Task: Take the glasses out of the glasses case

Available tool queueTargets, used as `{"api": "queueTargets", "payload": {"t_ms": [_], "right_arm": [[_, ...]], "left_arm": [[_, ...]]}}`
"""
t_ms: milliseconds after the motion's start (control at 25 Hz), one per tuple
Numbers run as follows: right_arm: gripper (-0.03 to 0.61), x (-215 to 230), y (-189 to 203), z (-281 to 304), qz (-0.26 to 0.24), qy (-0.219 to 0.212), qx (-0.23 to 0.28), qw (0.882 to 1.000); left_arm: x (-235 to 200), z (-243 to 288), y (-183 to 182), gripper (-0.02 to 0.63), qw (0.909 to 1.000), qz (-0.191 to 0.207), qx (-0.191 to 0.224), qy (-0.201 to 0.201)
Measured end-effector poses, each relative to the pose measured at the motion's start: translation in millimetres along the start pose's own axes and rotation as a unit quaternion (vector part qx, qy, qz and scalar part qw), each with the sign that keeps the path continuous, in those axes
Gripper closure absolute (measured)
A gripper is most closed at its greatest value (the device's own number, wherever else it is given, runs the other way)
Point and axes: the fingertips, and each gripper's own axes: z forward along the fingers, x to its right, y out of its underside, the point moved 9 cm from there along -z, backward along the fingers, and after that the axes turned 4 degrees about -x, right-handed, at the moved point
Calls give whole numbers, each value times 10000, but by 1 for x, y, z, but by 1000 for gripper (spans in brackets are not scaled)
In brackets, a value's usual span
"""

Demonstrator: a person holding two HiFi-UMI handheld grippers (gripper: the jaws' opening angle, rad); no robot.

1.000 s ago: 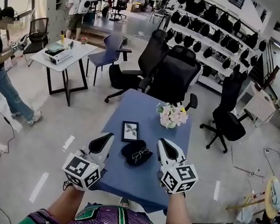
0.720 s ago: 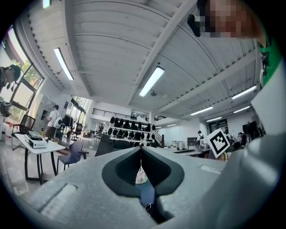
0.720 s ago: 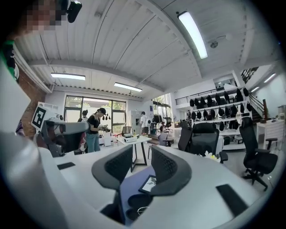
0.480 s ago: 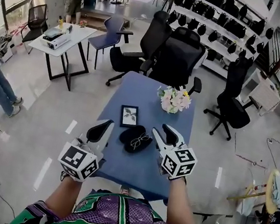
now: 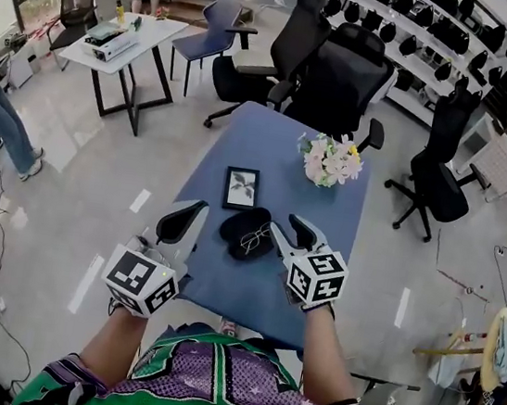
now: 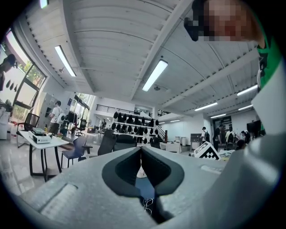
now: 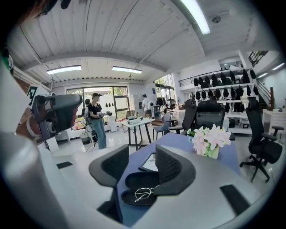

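A black glasses case (image 5: 236, 226) lies open on the blue table (image 5: 318, 206), with thin wire-rimmed glasses (image 5: 256, 240) resting in it. My right gripper (image 5: 291, 229) hovers just right of the case. Its jaws are opening and nothing is between them. In the right gripper view the case (image 7: 134, 181) and glasses (image 7: 145, 192) lie just below and beyond the gripper (image 7: 142, 153). My left gripper (image 5: 194, 211) stays left of the case, shut and empty. In the left gripper view its jaws (image 6: 140, 148) meet at the tips, and the glasses (image 6: 148, 204) show through the gap beneath.
A framed picture (image 5: 241, 188) lies just beyond the case, and a vase of flowers (image 5: 332, 159) stands at the far right of the table. Black office chairs (image 5: 346, 79) crowd the table's far end. A white table (image 5: 117, 37) and people stand at the left.
The right gripper's jaws have gone from shut to wide apart, and it has sunk toward the case. The left gripper has drifted slightly lower, still shut.
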Motion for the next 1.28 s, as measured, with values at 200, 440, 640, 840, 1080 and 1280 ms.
{"api": "queueTargets", "payload": {"t_ms": [200,440,640,840,1080,1280], "right_arm": [[408,9,24,21,4,-28,-426,9991],[407,20,51,47,-71,-116,-897,9959],[408,24,69,68,-170,-207,-1218,9922],[407,29,85,86,-76,-295,-1476,9886],[408,32,107,102,-212,-301,-1844,9822],[408,34,119,115,-320,-291,-2093,9769]], "left_arm": [[-3,14,11,598,9999,-89,-146,-5],[-9,24,19,598,9996,-136,-253,-85],[-16,27,25,597,9991,-164,-339,-178],[-21,32,31,597,9986,-214,-416,-257],[-25,36,37,598,9979,-240,-510,-326],[-28,39,39,598,9974,-282,-550,-361]]}}
